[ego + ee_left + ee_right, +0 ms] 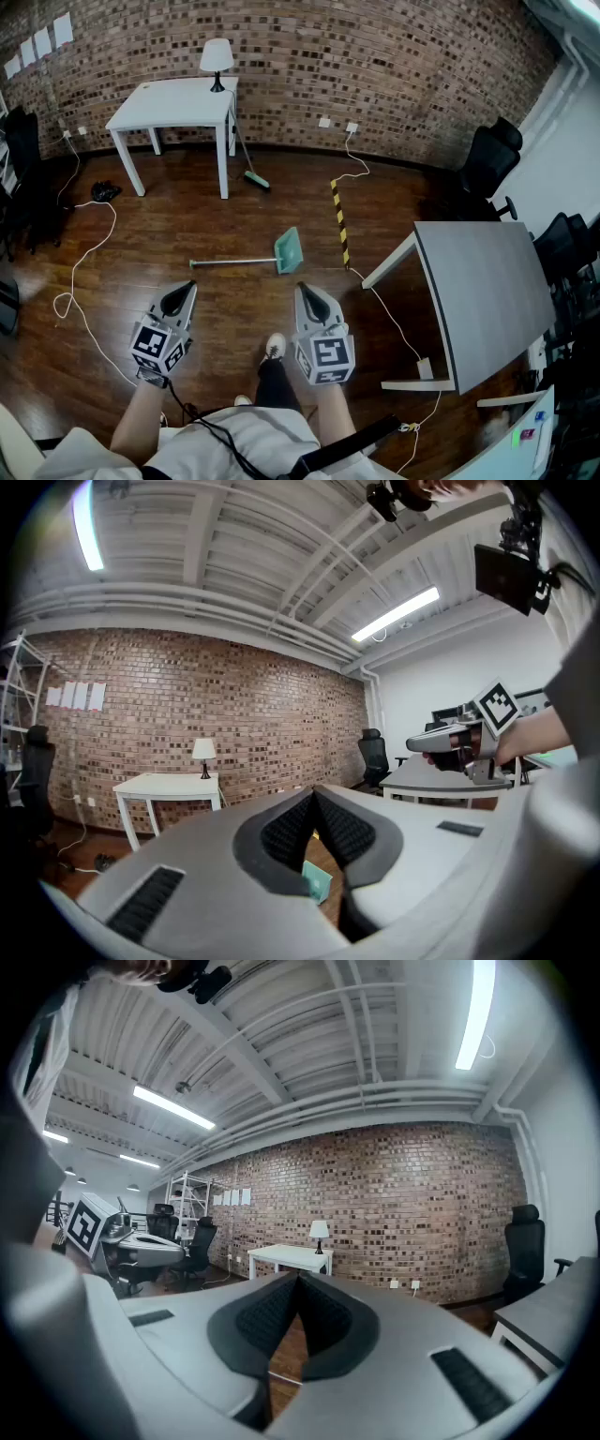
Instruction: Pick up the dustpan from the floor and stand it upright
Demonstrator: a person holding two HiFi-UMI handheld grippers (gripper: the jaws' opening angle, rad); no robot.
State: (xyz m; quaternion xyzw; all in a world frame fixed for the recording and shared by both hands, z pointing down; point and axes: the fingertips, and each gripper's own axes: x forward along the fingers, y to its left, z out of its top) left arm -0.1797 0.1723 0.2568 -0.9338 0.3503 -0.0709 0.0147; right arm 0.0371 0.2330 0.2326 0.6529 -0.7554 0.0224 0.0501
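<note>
Well, both claws were shut tight with nothing in them. The left gripper (190,285) and the right gripper (302,286) were side by side, pointing almost level, above the wood floor (187,225). Just ahead of them the teal dustpan (288,251) lay on the floor, its long handle pointing left. Neither claw touched it. Farther off, a broom (255,178) leaned by a white table (169,101) with a lamp (217,58) on it. A grey table (487,281) stood on the right.
</note>
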